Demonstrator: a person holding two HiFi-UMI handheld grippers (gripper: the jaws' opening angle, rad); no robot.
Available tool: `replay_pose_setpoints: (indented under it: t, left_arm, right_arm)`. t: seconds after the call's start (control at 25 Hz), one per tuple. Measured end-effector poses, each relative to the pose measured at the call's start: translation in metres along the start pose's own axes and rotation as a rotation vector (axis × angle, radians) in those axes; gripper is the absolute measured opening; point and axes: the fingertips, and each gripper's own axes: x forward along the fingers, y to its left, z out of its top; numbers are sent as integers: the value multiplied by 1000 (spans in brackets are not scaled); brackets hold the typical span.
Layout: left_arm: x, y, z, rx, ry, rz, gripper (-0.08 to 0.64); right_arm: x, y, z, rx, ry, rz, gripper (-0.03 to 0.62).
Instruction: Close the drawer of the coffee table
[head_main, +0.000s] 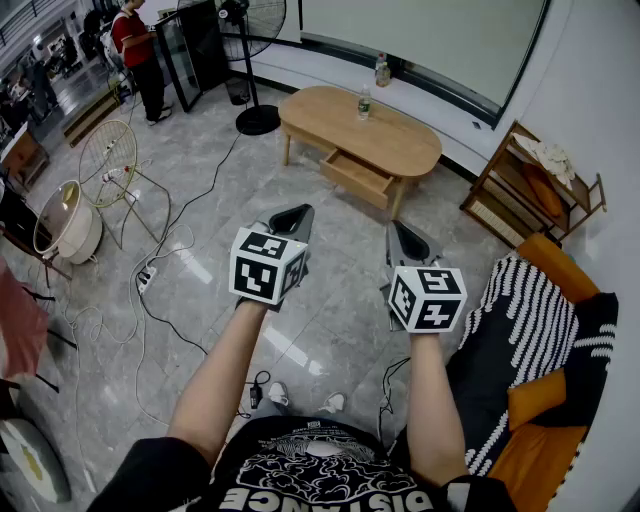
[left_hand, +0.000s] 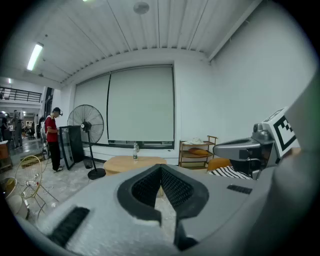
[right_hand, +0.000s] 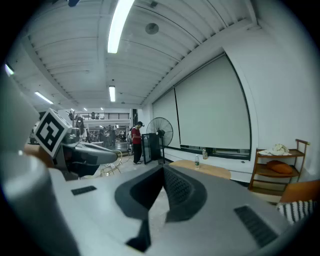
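At 12 o'clock a stretch of bare tiled floor (head_main: 335, 275) lies open from the left gripper (head_main: 293, 218) and the right gripper (head_main: 404, 238) up to the pulled-out drawer (head_main: 357, 176) of the coffee table (head_main: 405, 145), whose front faces this way. At 3 to 4 o'clock the sofa (head_main: 555, 262) with its striped blanket (head_main: 525, 300) crowds in beside the right gripper, and a wooden shelf (head_main: 530, 185) stands at 2 o'clock near the table's right end. At 9 to 10 o'clock cables (head_main: 150, 310) and a power strip (head_main: 146, 279) trail over the floor, a fan base (head_main: 257, 119) stands at 11 o'clock just left of the table, and a bottle (head_main: 364, 103) stands on the tabletop's far side.
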Motion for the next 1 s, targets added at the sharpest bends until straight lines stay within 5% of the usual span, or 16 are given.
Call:
replay_pose_setpoints:
  t: [0.4,1.0]
  left_arm:
    - [35,-17,7,1,15,10,3]
    - [106,50,10,-25,20,-3,3]
  right_arm:
    - [11,-34,-3,-9,3,14,5]
    - [107,-46,2,-24,17,21,84]
